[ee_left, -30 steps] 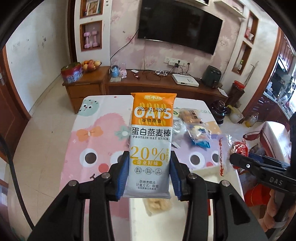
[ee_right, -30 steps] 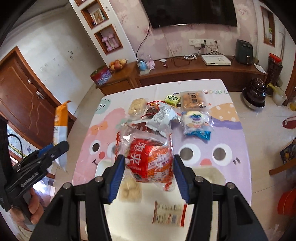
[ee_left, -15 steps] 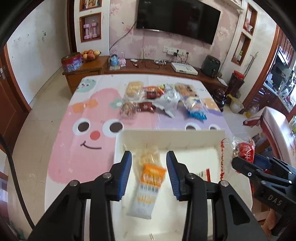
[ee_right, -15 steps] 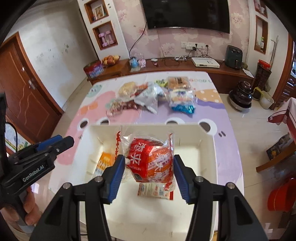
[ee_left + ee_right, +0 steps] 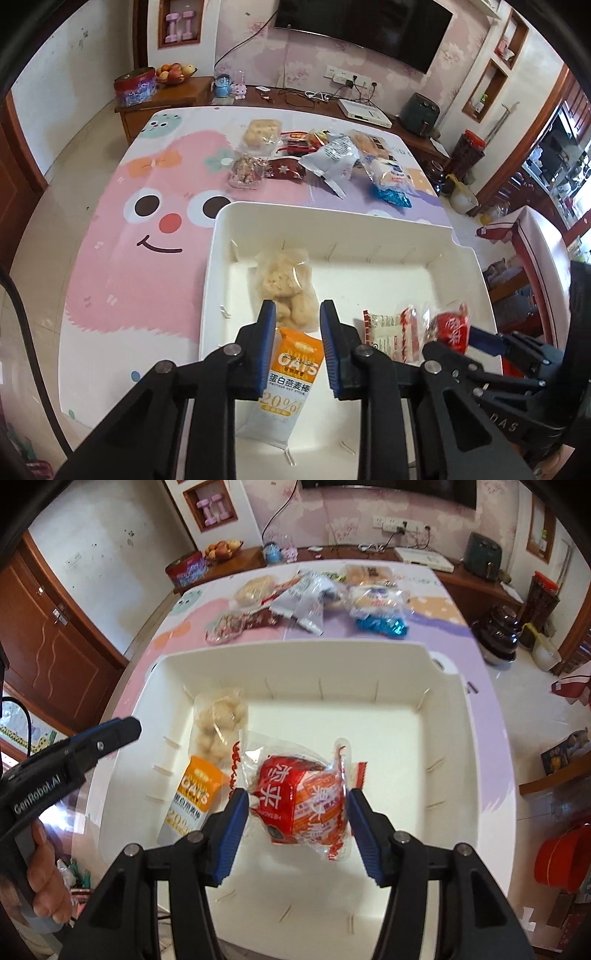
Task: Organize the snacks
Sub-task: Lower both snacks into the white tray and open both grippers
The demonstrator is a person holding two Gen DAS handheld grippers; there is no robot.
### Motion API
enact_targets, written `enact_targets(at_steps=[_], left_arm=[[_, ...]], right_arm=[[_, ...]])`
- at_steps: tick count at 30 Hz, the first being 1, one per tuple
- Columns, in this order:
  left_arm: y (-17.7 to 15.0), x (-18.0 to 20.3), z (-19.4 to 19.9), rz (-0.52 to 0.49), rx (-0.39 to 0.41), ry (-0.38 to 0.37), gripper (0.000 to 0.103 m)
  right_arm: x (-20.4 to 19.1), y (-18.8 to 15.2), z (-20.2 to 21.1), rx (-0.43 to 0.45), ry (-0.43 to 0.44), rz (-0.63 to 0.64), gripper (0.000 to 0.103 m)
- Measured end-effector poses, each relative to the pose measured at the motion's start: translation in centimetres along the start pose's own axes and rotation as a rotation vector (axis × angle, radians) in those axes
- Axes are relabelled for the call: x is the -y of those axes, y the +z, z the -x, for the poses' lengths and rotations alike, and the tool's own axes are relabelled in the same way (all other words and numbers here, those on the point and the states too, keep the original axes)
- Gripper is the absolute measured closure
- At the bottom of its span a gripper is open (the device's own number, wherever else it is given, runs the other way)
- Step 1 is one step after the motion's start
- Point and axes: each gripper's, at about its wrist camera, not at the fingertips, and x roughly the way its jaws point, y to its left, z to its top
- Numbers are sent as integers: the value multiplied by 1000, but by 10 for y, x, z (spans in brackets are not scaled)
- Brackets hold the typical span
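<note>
A white bin (image 5: 332, 229) (image 5: 454, 738) sits on the cartoon tablecloth. Inside lie an orange oat bar packet (image 5: 288, 380) (image 5: 192, 801), a clear bag of pale puffs (image 5: 284, 284) (image 5: 219, 720) and a small white-red packet (image 5: 384, 332). My left gripper (image 5: 297, 328) is open and empty just above the oat bar. My right gripper (image 5: 293, 805) is shut on a red snack packet (image 5: 303, 801) and holds it over the bin; it also shows in the left wrist view (image 5: 452, 326).
Several loose snacks lie on the table beyond the bin: a silver bag (image 5: 328, 155), a blue-white bag (image 5: 391, 177) (image 5: 376, 605), a puff bag (image 5: 260, 133) and a nut cluster packet (image 5: 245, 170). A wooden TV cabinet (image 5: 288, 99) stands behind the table.
My left gripper let go of the oat bar, which now lies in the bin. Both grippers have moved lower over the bin; the right one still holds the red packet.
</note>
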Motion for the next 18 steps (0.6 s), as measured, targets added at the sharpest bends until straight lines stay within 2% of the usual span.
enact_targets(at_steps=[6,9,10,11,18], left_arm=[[-1,-2,-4,23,-20,-53,79],[-3,1,-4,13,-12,-56,54],[-4,1,-4,11,-6,-53,39],[-5,3,-2,9,5,-50,29],[-5,11,2,-15,41,-2,19]], right_arm=[[-2,0,2,19,8,1,46],[-3,-1,2,16,12,7,46],[-3,-1,1,14,14,9,46],[-4,-1,0,11,17,9,46],[-7,-2,-2,2,21,18,46]])
